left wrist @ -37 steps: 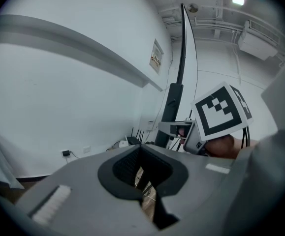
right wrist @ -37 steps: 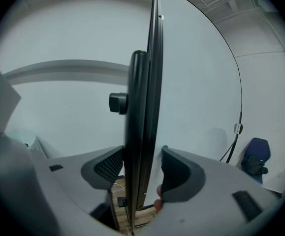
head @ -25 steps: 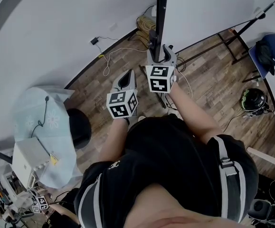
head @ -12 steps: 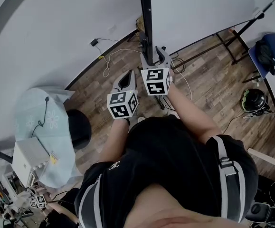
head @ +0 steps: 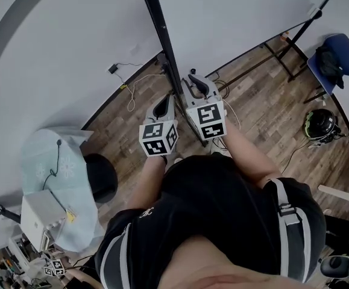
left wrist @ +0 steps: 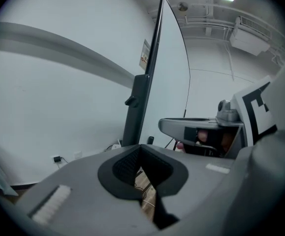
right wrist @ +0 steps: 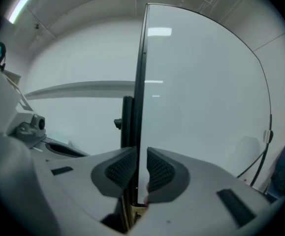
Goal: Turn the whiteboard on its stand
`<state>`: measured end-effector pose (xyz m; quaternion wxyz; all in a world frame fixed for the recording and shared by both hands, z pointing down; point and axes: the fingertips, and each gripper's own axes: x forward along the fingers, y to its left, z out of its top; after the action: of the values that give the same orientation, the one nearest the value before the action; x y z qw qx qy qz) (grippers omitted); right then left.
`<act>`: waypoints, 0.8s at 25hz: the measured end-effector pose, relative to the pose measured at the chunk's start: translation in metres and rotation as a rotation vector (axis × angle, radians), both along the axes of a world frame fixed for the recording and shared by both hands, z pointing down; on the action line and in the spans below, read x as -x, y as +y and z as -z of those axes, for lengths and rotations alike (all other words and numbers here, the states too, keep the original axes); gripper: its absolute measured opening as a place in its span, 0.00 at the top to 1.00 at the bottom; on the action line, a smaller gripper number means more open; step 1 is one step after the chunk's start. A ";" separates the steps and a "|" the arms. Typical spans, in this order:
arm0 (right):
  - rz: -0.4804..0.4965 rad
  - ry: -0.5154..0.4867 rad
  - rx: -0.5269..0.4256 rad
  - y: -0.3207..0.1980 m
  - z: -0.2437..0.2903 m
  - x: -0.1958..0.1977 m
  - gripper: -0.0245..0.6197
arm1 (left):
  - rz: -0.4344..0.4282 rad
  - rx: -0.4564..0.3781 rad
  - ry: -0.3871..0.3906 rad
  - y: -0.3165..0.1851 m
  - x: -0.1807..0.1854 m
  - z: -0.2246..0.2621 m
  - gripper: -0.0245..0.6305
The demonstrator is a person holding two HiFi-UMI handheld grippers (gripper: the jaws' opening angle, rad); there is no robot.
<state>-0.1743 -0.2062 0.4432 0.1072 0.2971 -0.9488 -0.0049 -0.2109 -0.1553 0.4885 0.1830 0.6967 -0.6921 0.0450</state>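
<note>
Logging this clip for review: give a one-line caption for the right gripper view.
Right hand-held gripper, jaws just closed in, clamps the whiteboard by its edge; dark stand post beyond.

Jaws of the right gripper have just closed on the whiteboard edge (which swung left)

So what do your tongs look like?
The left tongs and right tongs are smooth grey plastic with dark, bumpy pads. Each carries a white cube printed with black square markers. The person wears a black top with short sleeves. The right tongs have just been closing, the whiteboard between them.
</note>
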 end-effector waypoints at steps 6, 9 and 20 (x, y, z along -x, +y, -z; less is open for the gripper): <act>-0.087 -0.141 -0.038 -0.011 0.031 -0.064 0.95 | -0.077 -0.032 -0.028 -0.020 -0.037 0.009 0.95; -0.138 -0.177 -0.062 -0.017 0.043 -0.095 0.95 | -0.113 -0.039 -0.027 -0.027 -0.056 0.010 0.95; -0.310 -0.106 -0.011 -0.027 -0.009 -0.163 0.95 | -0.187 -0.050 -0.037 -0.044 -0.095 0.013 0.95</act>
<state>-0.0109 -0.2329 0.4524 0.0546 0.4404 -0.8958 0.0220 -0.1160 -0.1997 0.4753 0.1480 0.7618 -0.6280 0.0576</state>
